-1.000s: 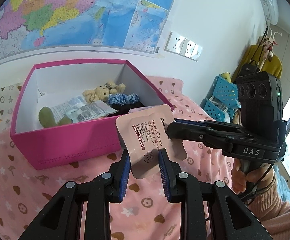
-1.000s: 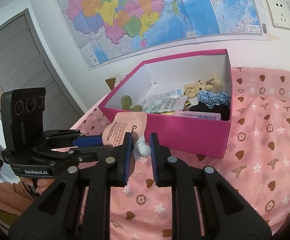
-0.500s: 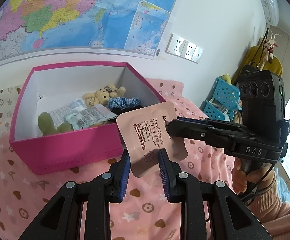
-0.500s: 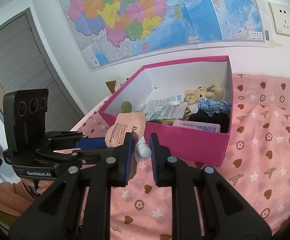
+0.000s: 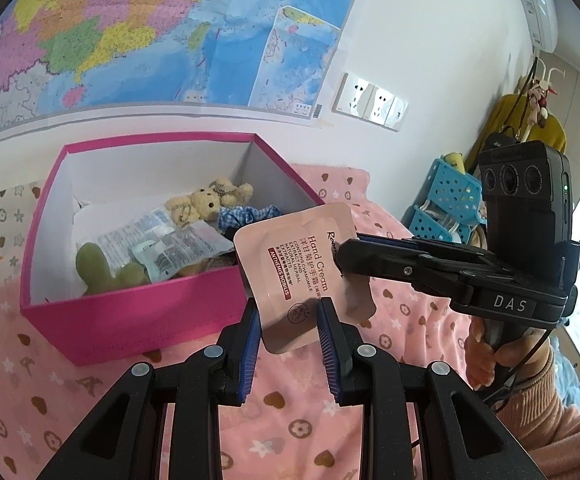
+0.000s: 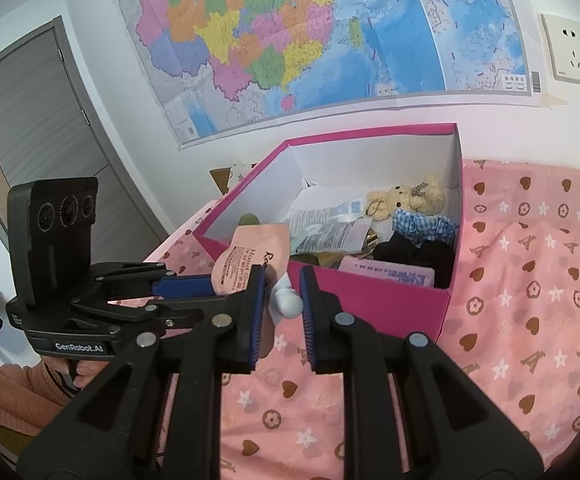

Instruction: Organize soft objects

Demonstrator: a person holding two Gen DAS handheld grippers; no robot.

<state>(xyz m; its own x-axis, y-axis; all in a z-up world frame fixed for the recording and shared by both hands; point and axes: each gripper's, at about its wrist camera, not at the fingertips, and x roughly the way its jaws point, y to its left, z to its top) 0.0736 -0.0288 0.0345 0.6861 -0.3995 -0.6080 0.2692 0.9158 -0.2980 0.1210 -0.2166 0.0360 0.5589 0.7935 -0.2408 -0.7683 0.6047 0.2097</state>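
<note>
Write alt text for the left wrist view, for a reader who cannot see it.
A pink hand cream sachet is held up between the left hand-held gripper and the right hand-held gripper, which reaches in from the right. Behind it, an open magenta box on a pink patterned bedspread holds a small teddy bear, packets and a green soft toy.

The pink box (image 5: 138, 312) sits lower in both views.
</note>
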